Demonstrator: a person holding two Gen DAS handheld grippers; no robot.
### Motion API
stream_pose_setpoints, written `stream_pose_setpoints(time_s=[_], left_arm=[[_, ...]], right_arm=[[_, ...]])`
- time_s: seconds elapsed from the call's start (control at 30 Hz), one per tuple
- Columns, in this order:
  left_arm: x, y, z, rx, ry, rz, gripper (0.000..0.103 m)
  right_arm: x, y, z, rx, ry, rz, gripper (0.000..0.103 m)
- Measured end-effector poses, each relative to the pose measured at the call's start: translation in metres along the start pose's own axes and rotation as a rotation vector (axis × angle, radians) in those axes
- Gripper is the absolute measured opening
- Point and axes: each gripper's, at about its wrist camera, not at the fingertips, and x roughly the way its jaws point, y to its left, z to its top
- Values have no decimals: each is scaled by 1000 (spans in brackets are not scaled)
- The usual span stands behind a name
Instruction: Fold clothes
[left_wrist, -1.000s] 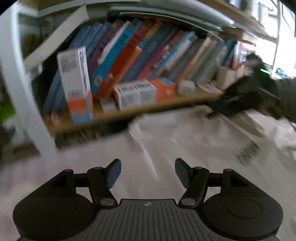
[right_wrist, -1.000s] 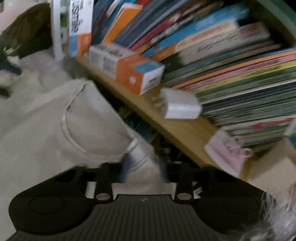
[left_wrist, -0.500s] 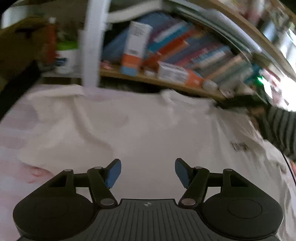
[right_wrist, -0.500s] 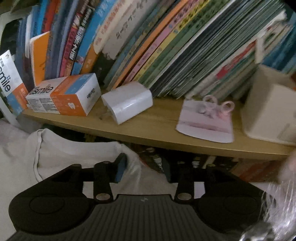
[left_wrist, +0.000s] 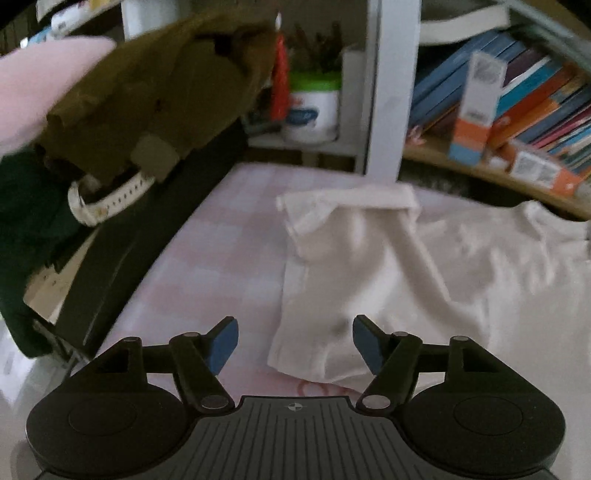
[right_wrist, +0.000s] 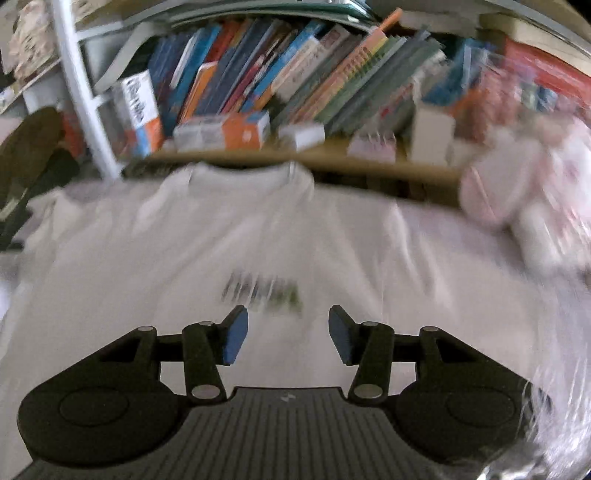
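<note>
Right tongs (right_wrist: 284, 334) let go of the collar, jaws just opening, now spread and empty over white T-shirt (right_wrist: 229, 236) lying flat on pink checked bed (left_wrist: 221, 236); chest print blurred. Left tongs (left_wrist: 291, 345) spread, empty, at sleeve edge. Bookshelf (right_wrist: 295, 155) behind.

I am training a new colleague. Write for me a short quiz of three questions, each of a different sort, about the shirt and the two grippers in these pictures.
1. True or false: the right gripper is shut on the white shirt.
2. Multiple choice: the left gripper points at which part of the shirt? A. the collar B. the printed text C. the sleeve side
3. Fill in: the shirt lies flat with its collar toward the ____ full of books.

Key: 1. false, both grippers are open with nothing between the pads, and the right jaws have just been opening. 2. C, the sleeve is on that side. 3. shelf.
</note>
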Motion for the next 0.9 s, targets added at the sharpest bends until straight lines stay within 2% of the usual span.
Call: stream_pose_setpoints(time_s=[0.03,0.07,0.1,0.17,0.2,0.23,0.27,0.33,0.37,0.4,0.47,0.53,0.57,0.63,0.77,0.83,0.87,0.9], left_arm=[[4,-1,0,-5,8,-9,68],[8,-2,0,-9,16,-19,51],[11,-3,-2,-17,34,-40,20],[3,-2,-2,-72,19,-24,10],[-8,0,-2,-128,1,-2,10],[-26,2,-5,-189,-49,29,10],[-36,-1,-10,-208,-75,54,13],[-30,-8,-23,-178,45,84,19],[-27,-9,-28,-166,77,86,25],[-25,-10,-32,-154,106,88,40],[-35,-8,-33,-140,47,97,71],[-50,-5,-30,-126,-61,85,73],[-53,-3,-28,-112,-89,62,74],[-46,1,-22,-87,-82,38,74],[-17,10,-7,-114,-68,64,74],[2,11,-1,-110,-27,75,73],[12,11,2,-103,-2,84,72],[19,9,3,-92,18,95,61]], right_arm=[[-10,6,-13,12,9,-8,46],[-14,13,-23,20,12,-22,46],[-19,20,-33,28,16,-35,46],[-27,34,-51,41,21,-64,46],[-30,40,-59,46,22,-78,46],[-30,45,-66,58,28,-88,46],[-31,47,-74,67,39,-92,46],[-28,52,-82,73,61,-94,46],[-25,53,-85,71,71,-97,46],[-24,55,-88,61,78,-100,46],[-22,55,-92,34,87,-118,46],[-24,55,-96,28,89,-124,47],[-25,54,-98,25,89,-126,47],[-27,53,-101,27,92,-135,47],[-34,53,-107,31,103,-160,47],[-38,54,-110,25,112,-176,47],[-40,54,-111,24,117,-185,47],[-41,55,-113,24,120,-193,47]])
